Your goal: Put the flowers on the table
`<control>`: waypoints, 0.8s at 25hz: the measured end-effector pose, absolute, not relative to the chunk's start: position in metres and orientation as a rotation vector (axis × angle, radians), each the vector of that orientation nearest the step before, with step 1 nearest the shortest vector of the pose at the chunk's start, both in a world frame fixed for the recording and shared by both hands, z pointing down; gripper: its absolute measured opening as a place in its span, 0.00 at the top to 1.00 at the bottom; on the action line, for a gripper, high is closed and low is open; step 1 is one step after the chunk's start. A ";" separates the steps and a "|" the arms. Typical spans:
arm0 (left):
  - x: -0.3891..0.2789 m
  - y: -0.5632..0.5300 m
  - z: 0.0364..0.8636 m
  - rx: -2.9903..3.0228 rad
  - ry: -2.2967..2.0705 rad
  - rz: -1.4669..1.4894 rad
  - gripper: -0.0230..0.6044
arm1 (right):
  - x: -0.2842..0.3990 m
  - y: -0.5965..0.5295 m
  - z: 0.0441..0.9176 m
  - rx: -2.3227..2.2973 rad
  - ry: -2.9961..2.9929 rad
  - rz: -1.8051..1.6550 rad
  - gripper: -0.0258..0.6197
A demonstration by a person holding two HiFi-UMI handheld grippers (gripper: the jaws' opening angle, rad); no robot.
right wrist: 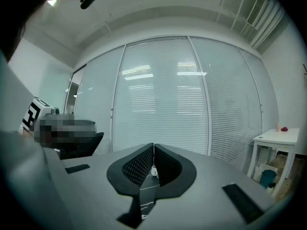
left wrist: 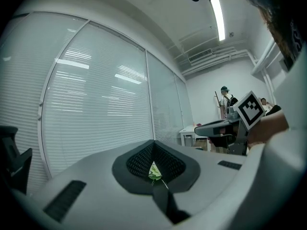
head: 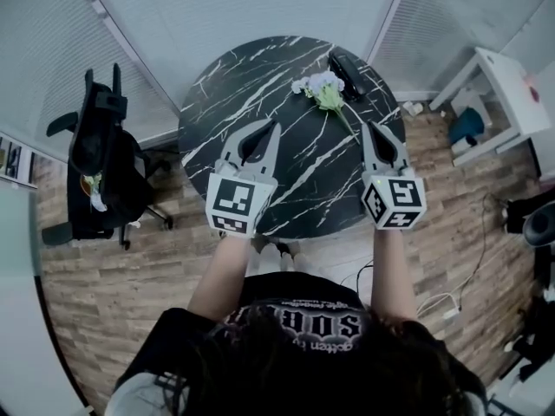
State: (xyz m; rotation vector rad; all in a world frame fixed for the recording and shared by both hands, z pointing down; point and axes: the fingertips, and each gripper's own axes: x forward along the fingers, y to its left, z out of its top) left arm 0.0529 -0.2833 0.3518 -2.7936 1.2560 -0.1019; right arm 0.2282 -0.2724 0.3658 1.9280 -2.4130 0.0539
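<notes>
1. The round black table (head: 225,102) with white lines like marble fills the upper middle of the head view. It stands on a wood floor (head: 113,276), in front of window blinds (head: 260,7).
2. The person (head: 295,319) in a dark shirt is at the bottom of the frame, with both arms reaching up toward the table.
3. A black chair (head: 100,159) stands at the left of the frame, just beside the table.
4. A small white table (head: 507,81) stands at the upper right.
5. The left gripper (head: 270,128) is over the near part of the black table, left of the middle. Its two jaws are pressed together at the tips and hold nothing. In the left gripper view a bit of green leaf (left wrist: 154,170) shows through the small hole behind the tips.
6. The right gripper (head: 371,133) is over the right part of the table. Its jaws are together too, with nothing between them.
7. The flowers (head: 323,89) lie flat on the table, above the two grippers. The white blooms point to the far edge. The end of the green stem is near the right gripper's tips.
8. A flat black thing (head: 347,74) lies just beside the blooms, on their right.
</notes>
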 end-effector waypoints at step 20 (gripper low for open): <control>0.051 -0.200 0.348 -2.741 1.331 -0.108 0.96 | 0.223 -0.196 0.356 1.874 -2.487 0.012 0.91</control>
